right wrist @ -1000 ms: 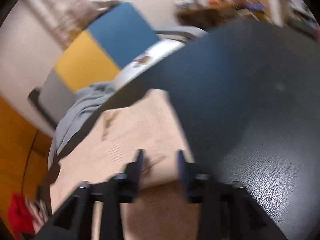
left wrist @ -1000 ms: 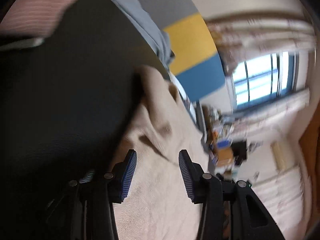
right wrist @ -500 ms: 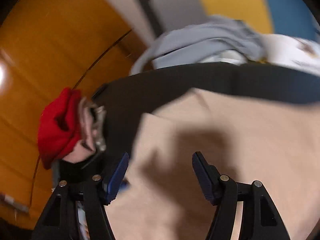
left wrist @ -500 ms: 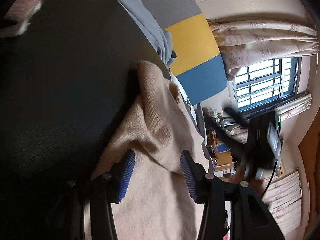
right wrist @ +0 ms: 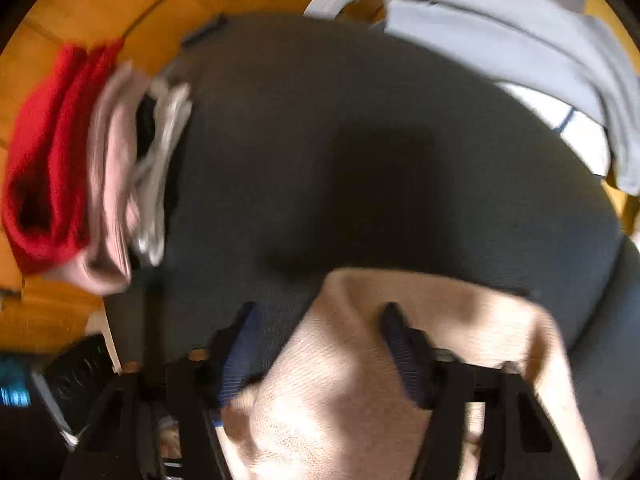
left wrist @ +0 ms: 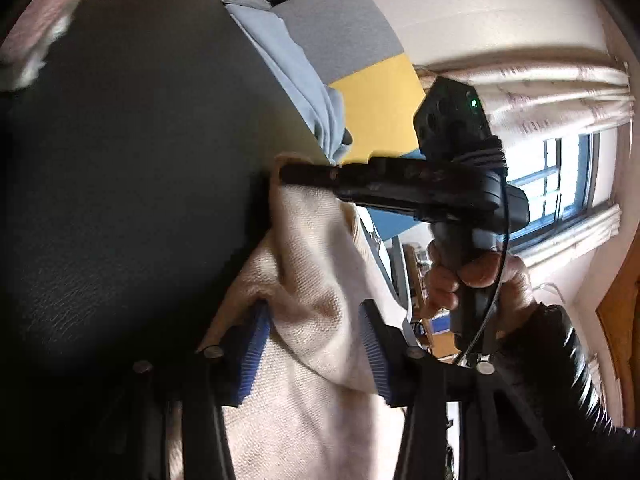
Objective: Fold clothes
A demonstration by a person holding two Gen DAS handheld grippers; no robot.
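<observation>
Between the blue pads of the left tongs (left wrist: 312, 352) sits a bunched fold of the beige sweater (left wrist: 320, 264); the jaws are closing on it, but the pads don't look like they're squeezing yet; the right tongs (left wrist: 288, 172), held in a hand (left wrist: 472, 280), have their tip on the sweater's far corner with the knit drawn up to it, so I read them as clenched on that corner, though their own view is blurry and shows the pads a bit apart around the edge.

Sweater lies at the right edge of the black surface (left wrist: 120, 200) and partly hangs off it; it's a soft, floppy, fairly thick knit, so I'd guess it sags and stretches rather than slips; best grabbed at corners or the hem, pinching a full fold.

No basket or box that I can see; a pale blue top (left wrist: 288, 60) drapes over the far edge; a pile of folded clothes (right wrist: 52, 160), red and pink, sits at the surface's left edge.
</observation>
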